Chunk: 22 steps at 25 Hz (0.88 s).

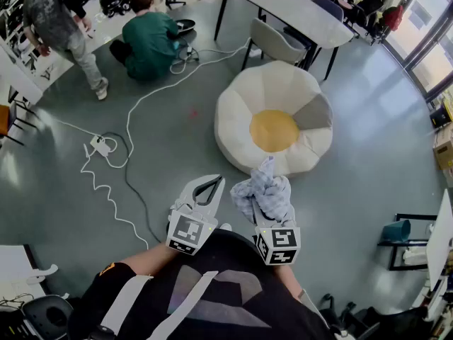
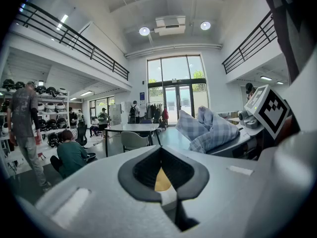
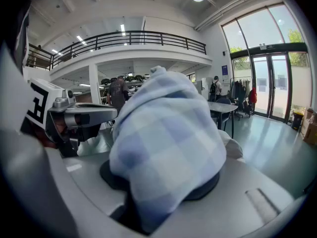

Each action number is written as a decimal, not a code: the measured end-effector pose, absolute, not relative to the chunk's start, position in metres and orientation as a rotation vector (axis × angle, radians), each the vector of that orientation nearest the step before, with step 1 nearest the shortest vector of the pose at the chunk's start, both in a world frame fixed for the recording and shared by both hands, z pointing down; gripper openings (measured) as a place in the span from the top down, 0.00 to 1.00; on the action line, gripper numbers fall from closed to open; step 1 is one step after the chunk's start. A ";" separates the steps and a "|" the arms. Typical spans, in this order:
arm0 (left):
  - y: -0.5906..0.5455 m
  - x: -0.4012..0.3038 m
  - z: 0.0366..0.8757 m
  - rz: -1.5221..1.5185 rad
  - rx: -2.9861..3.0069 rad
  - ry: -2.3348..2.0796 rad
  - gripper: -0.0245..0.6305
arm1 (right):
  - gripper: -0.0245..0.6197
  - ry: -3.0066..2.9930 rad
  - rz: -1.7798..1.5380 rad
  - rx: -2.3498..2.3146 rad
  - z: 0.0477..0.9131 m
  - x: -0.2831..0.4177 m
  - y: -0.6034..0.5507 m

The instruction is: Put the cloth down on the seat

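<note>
Head view: right gripper (image 1: 256, 200) pinching a blue-checked cloth (image 1: 265, 186), the white-and-yellow beanbag seat (image 1: 237, 115) ahead of its tips. Left gripper (image 1: 214, 184) alongside, jaws pressed together on nothing.

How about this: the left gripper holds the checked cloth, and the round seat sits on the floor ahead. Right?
Not quite: it is the right gripper that holds the checked cloth, as the right gripper view shows; the left gripper has nothing between its jaws. The round seat does sit on the floor ahead.

Right gripper (image 1: 262, 202) jaws beneath cloth (image 3: 163, 143)
</note>
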<state>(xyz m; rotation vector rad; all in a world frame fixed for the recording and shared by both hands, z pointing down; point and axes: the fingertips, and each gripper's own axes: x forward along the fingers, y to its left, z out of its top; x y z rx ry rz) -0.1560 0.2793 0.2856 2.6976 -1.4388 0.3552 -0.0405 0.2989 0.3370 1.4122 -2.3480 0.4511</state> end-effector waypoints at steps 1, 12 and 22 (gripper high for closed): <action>0.279 -0.156 0.284 0.353 2.697 -1.442 0.96 | 0.65 -2.348 0.450 1.412 0.336 -0.041 0.298; 0.284 -0.158 0.280 0.348 2.694 -1.463 0.96 | 0.65 -2.357 0.446 1.408 0.334 -0.043 0.303; 0.291 -0.164 0.277 0.333 2.682 -1.495 0.96 | 0.66 -2.364 0.439 1.415 0.331 -0.043 0.308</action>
